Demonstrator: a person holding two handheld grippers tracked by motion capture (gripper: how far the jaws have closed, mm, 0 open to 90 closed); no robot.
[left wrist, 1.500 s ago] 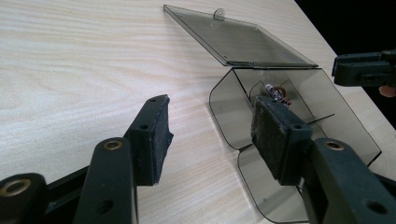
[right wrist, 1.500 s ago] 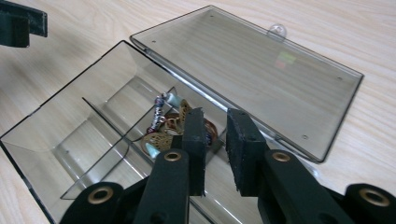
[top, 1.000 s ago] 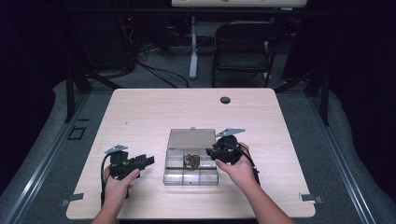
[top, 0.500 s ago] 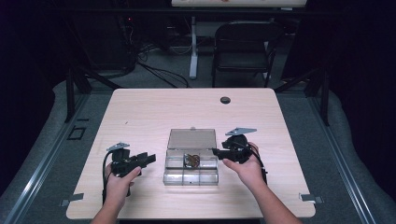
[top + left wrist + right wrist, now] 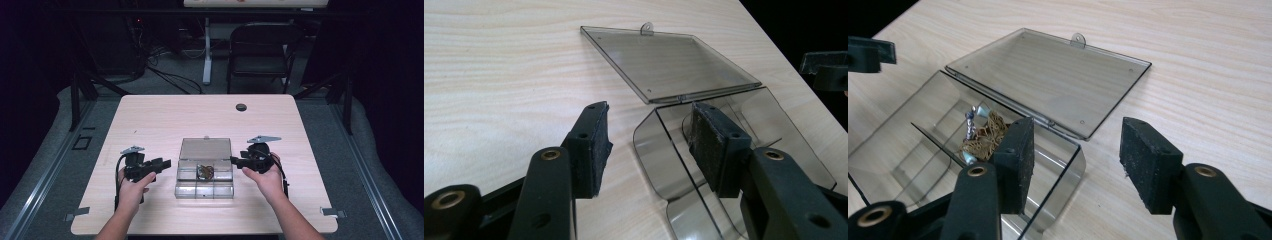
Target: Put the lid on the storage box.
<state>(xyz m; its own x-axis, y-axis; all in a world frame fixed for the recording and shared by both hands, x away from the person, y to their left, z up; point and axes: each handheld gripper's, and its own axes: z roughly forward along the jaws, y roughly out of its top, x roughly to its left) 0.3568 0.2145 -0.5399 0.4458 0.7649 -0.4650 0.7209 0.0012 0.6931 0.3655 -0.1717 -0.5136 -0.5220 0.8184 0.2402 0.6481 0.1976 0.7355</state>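
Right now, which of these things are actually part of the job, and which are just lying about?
Part of the job:
- clear plastic compartment box, its hinged lid lying open
- small gold and blue trinket in one compartment
- left claw and right claw, both open beside the box

Just lying about:
- small black round disc at the table's far edge
- dark folding chair behind

Both forearms come in over the near edge of the pale wooden table [image 5: 150,115]. The left hand [image 5: 131,191] holds the black two-jaw left gripper [image 5: 162,163] towards the table's left edge, jaws level and pointing right; they have just been closing slightly yet stand wide apart, apparently with nothing pressed between them. The right hand [image 5: 266,179] holds the black two-jaw right gripper [image 5: 234,161] pointing left, its jaws spread and empty.
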